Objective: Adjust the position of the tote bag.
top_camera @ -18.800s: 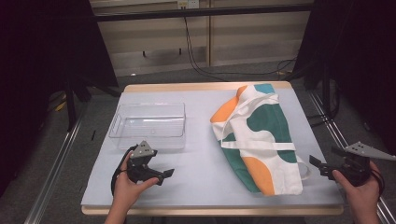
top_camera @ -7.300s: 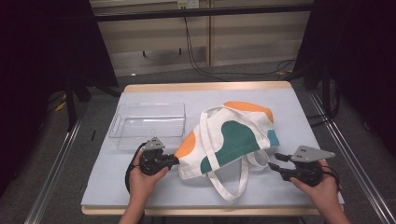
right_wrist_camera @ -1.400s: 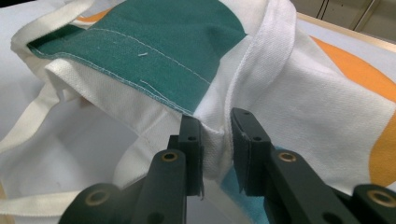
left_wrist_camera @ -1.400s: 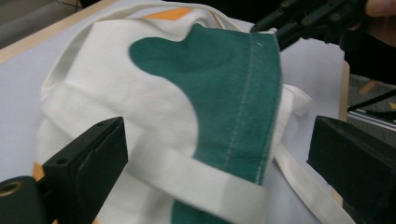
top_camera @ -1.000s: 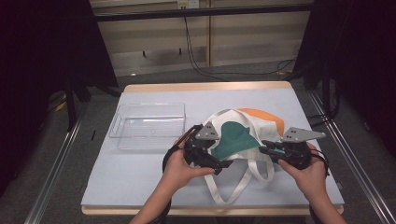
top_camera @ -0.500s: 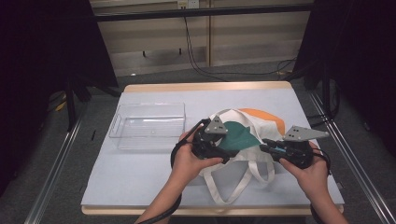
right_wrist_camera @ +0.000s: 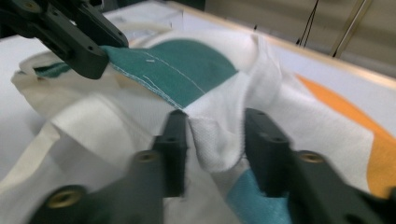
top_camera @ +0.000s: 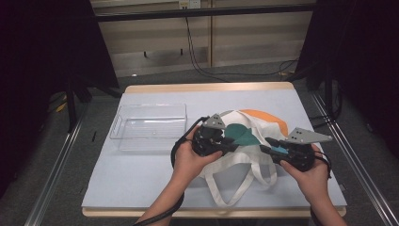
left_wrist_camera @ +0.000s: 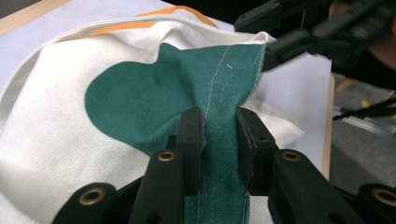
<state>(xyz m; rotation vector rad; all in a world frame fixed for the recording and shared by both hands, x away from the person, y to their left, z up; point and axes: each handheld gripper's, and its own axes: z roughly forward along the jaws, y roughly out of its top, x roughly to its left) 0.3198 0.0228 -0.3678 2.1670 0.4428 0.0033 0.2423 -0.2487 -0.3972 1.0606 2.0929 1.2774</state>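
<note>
Left gripper (left_wrist_camera: 215,133): jaws just closed, clamped on tote bag (top_camera: 254,141) green hem, right of clear tray (top_camera: 148,127). Right gripper (right_wrist_camera: 212,135): jaws just opening, fold loosely between. Hem is best kept taut while refolded.

Bag (top_camera: 256,141) on table (top_camera: 141,183), tray (top_camera: 148,126) to its left.

The tote bag (top_camera: 256,136) under my tools is cream-white canvas with big rounded patches of dark green and orange, plus a small light blue patch near my right gripper (right_wrist_camera: 212,140). Its straps are plain cream. My 2 grippers are black, the left gripper (left_wrist_camera: 215,135) showing brass-coloured screw rings, each topped by a grey plate. The table (top_camera: 141,174) is pale blue with a light wood edge. The tray (top_camera: 148,127) is clear.
</note>
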